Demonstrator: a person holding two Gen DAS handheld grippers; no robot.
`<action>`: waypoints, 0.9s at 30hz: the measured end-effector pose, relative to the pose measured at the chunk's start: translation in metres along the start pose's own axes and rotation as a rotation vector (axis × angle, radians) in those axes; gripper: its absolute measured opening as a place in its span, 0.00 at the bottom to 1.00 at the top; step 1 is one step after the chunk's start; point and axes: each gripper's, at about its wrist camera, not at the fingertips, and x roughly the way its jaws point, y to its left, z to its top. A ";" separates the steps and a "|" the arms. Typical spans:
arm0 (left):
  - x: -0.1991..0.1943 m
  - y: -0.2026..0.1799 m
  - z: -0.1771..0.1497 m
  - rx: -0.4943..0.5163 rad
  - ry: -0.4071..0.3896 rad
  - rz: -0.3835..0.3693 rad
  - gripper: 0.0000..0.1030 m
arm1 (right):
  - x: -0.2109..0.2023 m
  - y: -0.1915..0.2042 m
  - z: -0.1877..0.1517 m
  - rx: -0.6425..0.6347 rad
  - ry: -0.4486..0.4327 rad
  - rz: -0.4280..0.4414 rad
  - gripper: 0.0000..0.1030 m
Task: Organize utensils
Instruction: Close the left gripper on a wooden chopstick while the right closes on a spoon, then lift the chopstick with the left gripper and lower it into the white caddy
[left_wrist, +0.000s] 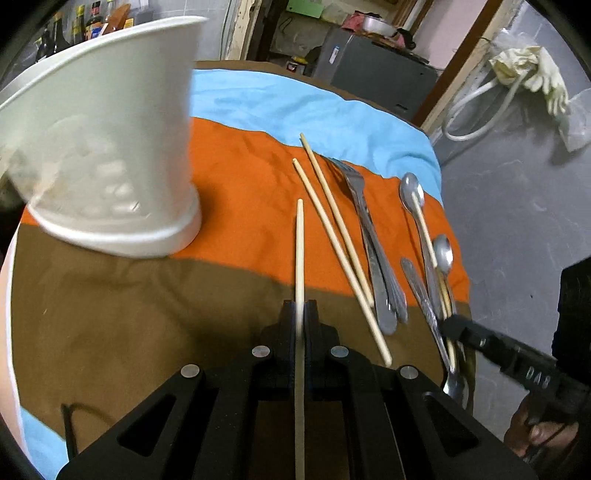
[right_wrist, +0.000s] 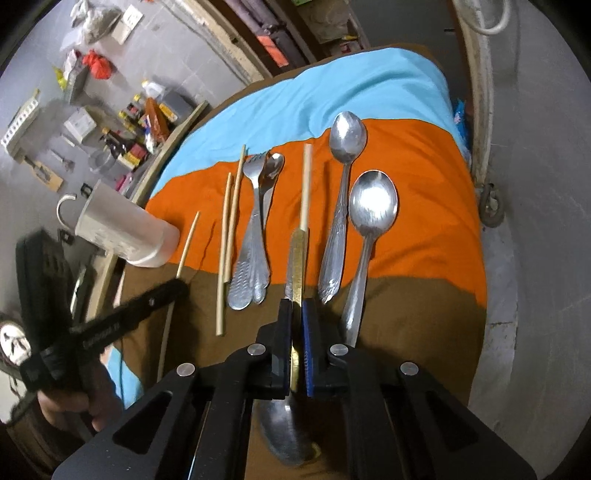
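Squarely chopstick (left_wrist: 299, 254) between left gripper (left_wrist: 300, 306) (clamped)

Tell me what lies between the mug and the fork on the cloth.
In the right wrist view, two chopsticks lie between the mug and the fork. A third chopstick, held in the left claw, also crosses there.

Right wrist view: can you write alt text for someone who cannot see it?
The right gripper is shut on a gold-handled utensil above a striped cloth. Spoons, a fork and chopsticks lie on it, a white mug at left.
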 end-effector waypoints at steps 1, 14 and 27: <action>-0.004 0.002 -0.003 -0.003 0.003 -0.013 0.02 | -0.003 0.002 -0.003 0.011 -0.008 -0.007 0.03; -0.037 0.031 -0.011 0.034 0.001 -0.104 0.02 | -0.011 0.061 -0.037 0.029 -0.099 -0.031 0.03; -0.105 0.037 -0.011 0.129 -0.261 -0.266 0.02 | -0.030 0.114 -0.053 -0.053 -0.314 0.040 0.00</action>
